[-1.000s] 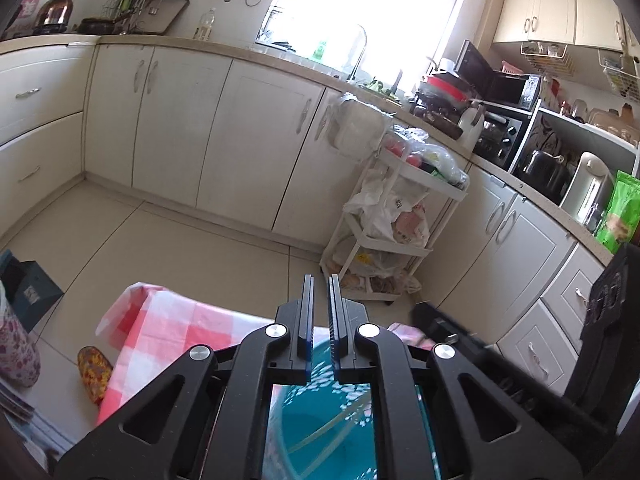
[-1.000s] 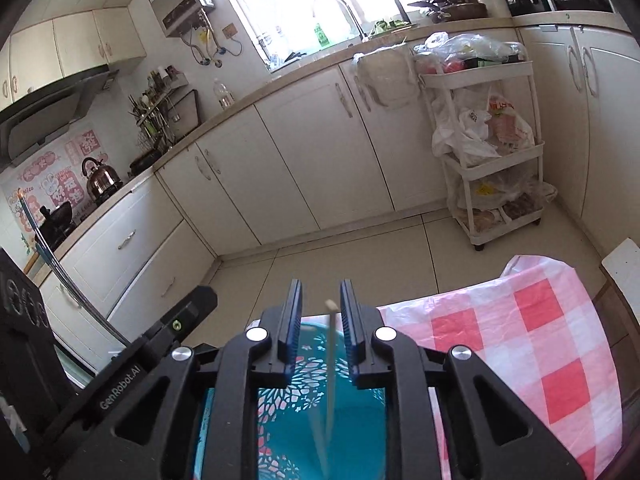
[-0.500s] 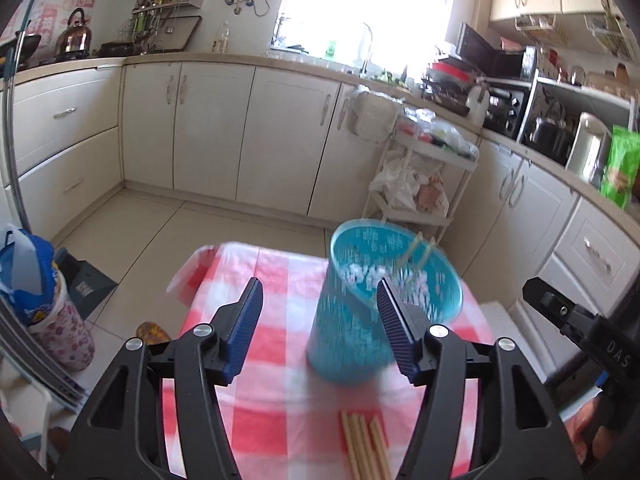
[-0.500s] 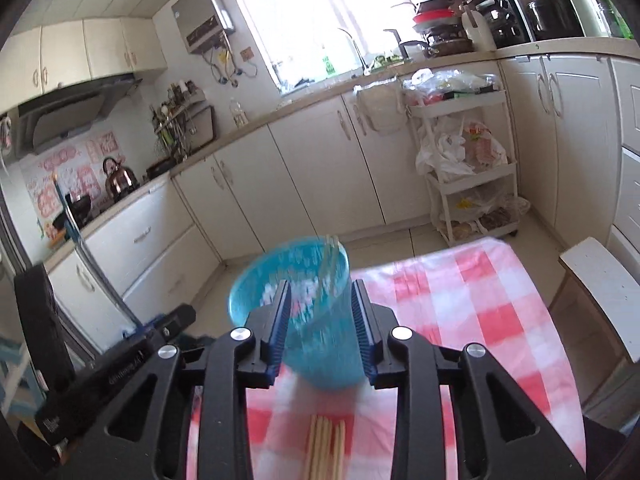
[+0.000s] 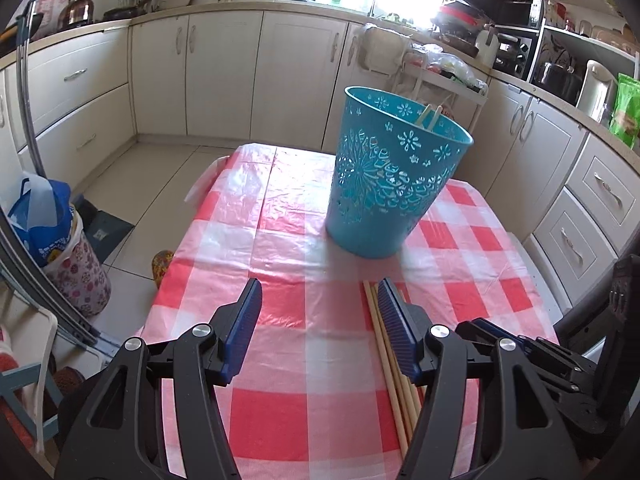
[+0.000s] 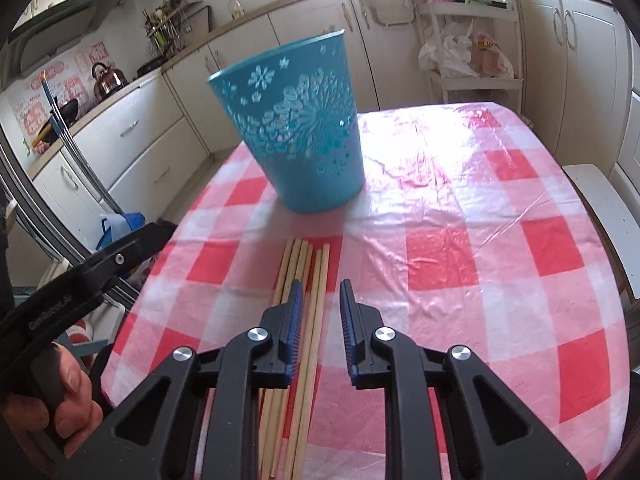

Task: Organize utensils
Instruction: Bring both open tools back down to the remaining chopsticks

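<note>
A bundle of pale wooden chopsticks (image 6: 306, 280) lies flat on the red-and-white checked plastic tablecloth (image 6: 480, 248), long axis pointing toward the upright teal perforated plastic bin (image 6: 296, 128), which holds two more sticks. The right gripper (image 6: 319, 290) hovers over them, jaws partly spread; the left gripper (image 5: 319, 290) is level, jaws wide, empty.

Blue bin (image 5: 394, 176) standing up, middle of frame, two sticks (image 5: 429, 115) poking out. Pale wooden chopsticks (image 6: 304, 308) lying flat together, lower middle.
</note>
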A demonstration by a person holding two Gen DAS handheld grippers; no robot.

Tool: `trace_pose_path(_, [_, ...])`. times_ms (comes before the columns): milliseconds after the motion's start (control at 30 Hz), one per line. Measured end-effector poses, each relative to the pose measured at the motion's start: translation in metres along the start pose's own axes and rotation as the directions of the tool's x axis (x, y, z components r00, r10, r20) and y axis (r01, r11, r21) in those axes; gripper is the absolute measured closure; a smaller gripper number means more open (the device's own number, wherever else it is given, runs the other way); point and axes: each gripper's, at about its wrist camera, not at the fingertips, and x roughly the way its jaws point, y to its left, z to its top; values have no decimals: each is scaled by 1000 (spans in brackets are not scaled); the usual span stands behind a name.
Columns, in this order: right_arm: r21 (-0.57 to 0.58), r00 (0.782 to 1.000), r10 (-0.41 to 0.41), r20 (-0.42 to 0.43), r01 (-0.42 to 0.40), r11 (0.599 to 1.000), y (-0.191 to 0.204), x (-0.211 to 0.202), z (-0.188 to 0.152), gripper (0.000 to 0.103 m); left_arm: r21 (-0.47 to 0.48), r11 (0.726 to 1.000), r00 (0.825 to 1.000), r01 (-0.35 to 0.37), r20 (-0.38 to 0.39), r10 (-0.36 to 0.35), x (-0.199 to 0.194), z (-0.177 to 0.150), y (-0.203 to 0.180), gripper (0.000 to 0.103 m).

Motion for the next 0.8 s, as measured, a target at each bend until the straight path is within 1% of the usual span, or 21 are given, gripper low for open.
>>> trace_pose_path(233, [-4,999,-21,-36,21,1000,5,12,-18,84,19,1000,1000,-21,-2,21,-6,-8,-2,46])
trace_pose_path(567, [-17,997,-45,-59,44,999,11,19,-22,84,37,999,999,-33,13,33,-14,-14,-4,41])
trace_pose_path(800, [-20,995,-60,-83,59,998,11,27,-24,84,30,999,999,-40,7,40,-13,-17,-1,39])
